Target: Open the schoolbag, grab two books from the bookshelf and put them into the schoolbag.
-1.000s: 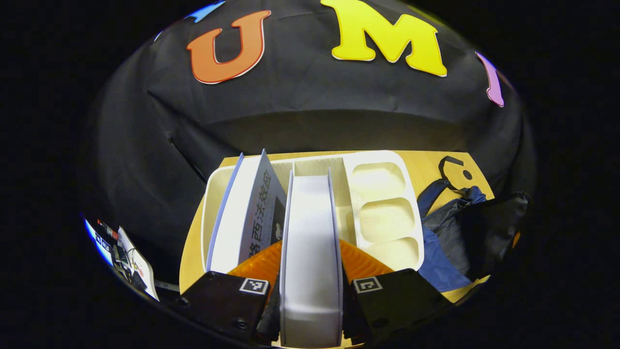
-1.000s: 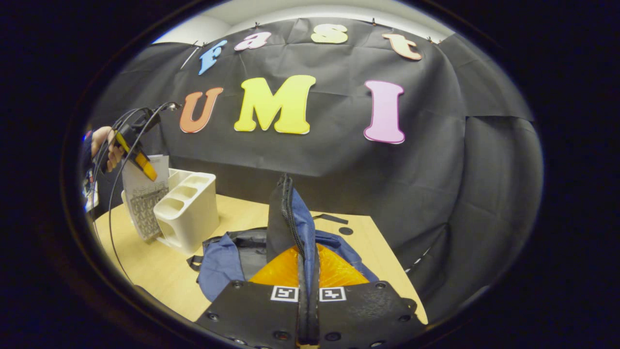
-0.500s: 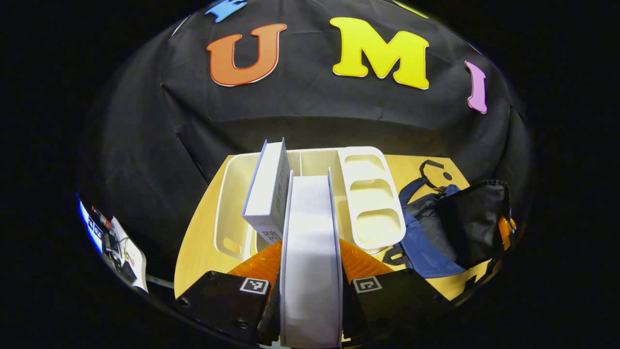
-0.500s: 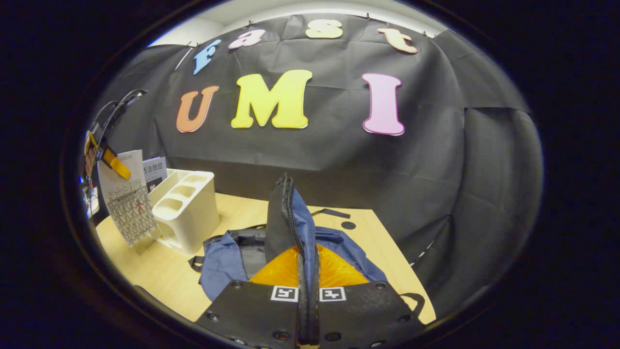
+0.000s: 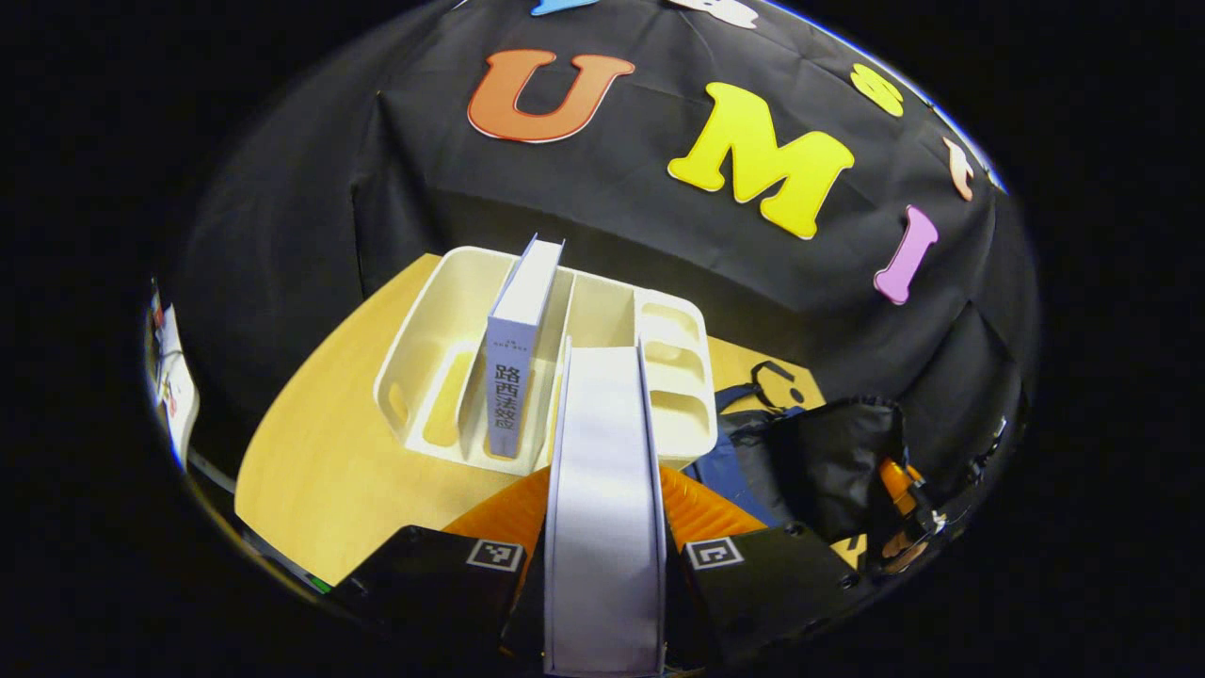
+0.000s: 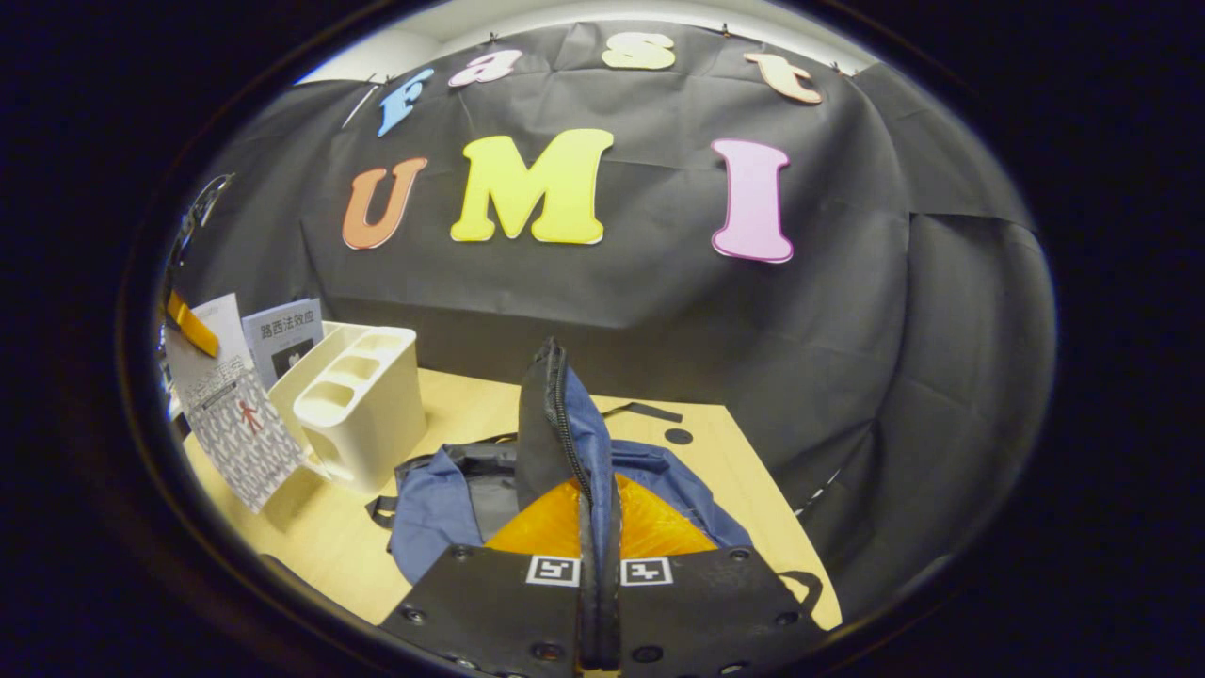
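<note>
A white-edged book (image 5: 602,508) was gripped between both fingers of the left gripper (image 5: 603,551), its fore-edge turned to the camera, and was held clear of the bookshelf (image 5: 442,330). In the right gripper view the same book (image 6: 231,414) was seen lifted above the table (image 6: 461,414) at its left edge, just beside the shelf. A second book (image 5: 518,348) stood upright in a slot of the cream bookshelf, which sat toward the table's back left corner. The right gripper (image 6: 599,574) was clenched on the raised zipper flap (image 6: 555,414) of the blue schoolbag (image 6: 433,508). The schoolbag lay on the table to the right of the bookshelf, its mouth held open.
</note>
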The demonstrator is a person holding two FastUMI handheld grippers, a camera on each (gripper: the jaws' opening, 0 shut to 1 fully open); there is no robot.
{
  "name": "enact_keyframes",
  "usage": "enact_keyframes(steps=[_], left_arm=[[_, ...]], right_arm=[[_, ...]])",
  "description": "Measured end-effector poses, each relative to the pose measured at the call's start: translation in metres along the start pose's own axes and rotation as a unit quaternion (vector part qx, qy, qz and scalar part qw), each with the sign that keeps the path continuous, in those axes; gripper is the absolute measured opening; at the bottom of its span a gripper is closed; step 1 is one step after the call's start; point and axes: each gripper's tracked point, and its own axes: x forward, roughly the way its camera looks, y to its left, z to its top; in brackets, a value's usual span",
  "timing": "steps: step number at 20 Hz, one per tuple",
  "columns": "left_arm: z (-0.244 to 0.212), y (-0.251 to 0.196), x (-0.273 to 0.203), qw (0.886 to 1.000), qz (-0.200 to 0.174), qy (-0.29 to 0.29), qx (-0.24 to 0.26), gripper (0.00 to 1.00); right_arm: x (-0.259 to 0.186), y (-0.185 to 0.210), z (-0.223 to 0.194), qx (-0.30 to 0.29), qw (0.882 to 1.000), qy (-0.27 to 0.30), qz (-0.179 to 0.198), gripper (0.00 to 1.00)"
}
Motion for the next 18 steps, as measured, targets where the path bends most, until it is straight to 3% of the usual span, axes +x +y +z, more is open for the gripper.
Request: enact_keyframes(steps=[10, 18], left_arm=[[-0.025, -0.07, 0.017, 0.988, -0.112, -0.019, -0.109, 0.49], [-0.036, -0.136, 0.071, 0.974, -0.15, -0.028, -0.167, 0.48]], right_arm=[[-0.002, 0.0, 0.022, -0.002, 1.0, 0.0, -0.001, 0.01], [0.0, -0.014, 0.037, -0.014, 1.0, 0.004, -0.007, 0.01]])
